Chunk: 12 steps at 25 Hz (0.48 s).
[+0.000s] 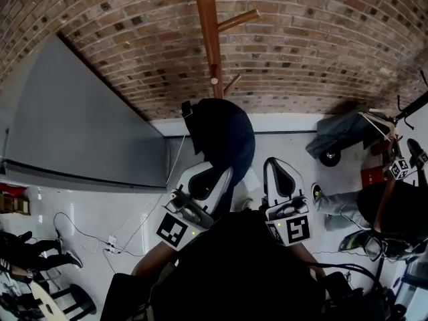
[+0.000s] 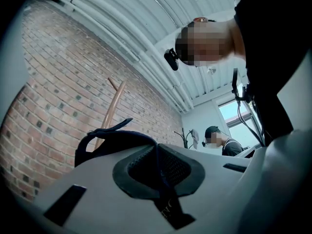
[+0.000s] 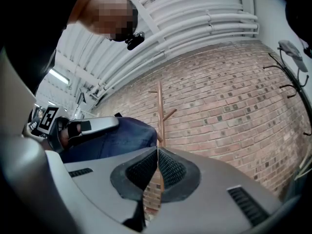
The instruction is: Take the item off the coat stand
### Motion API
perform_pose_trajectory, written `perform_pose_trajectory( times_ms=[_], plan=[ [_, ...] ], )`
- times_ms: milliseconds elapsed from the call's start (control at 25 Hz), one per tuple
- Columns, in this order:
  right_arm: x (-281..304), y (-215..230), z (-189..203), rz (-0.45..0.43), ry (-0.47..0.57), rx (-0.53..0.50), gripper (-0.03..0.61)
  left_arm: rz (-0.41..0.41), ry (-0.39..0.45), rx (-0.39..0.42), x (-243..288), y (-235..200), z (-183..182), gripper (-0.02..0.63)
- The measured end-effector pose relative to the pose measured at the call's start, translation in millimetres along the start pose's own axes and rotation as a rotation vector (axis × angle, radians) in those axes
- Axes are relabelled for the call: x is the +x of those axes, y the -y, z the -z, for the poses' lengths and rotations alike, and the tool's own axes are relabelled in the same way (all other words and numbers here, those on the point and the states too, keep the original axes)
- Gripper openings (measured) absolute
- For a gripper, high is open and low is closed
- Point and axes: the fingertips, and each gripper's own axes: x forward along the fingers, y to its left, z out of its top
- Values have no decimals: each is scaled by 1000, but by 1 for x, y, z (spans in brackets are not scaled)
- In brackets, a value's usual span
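The wooden coat stand rises against the brick wall, with bare pegs near its top. A dark navy bag hangs in front of the pole's lower part; whether it still touches a peg I cannot tell. My left gripper is just under the bag. In the left gripper view its pads are shut on a dark strap of the bag, with the stand behind. My right gripper is to the right of the bag, shut with nothing in it. It looks at the stand and the bag.
A big grey panel leans along the wall at left. Cables lie on the white floor at lower left. At right are a wheeled cart and another person with grippers. A black coat rack stands further right.
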Motion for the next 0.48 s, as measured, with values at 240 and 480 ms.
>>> perform_pose_trajectory(
  times_ms=[240,480],
  plan=[
    [12,-28,-3,-90,17,3,18,-75,-21,-9,-24,-13,1,34],
    [24,-42,-4,-132,14,-12,18,-126,-33,9,-44,-23,1,34]
  ],
)
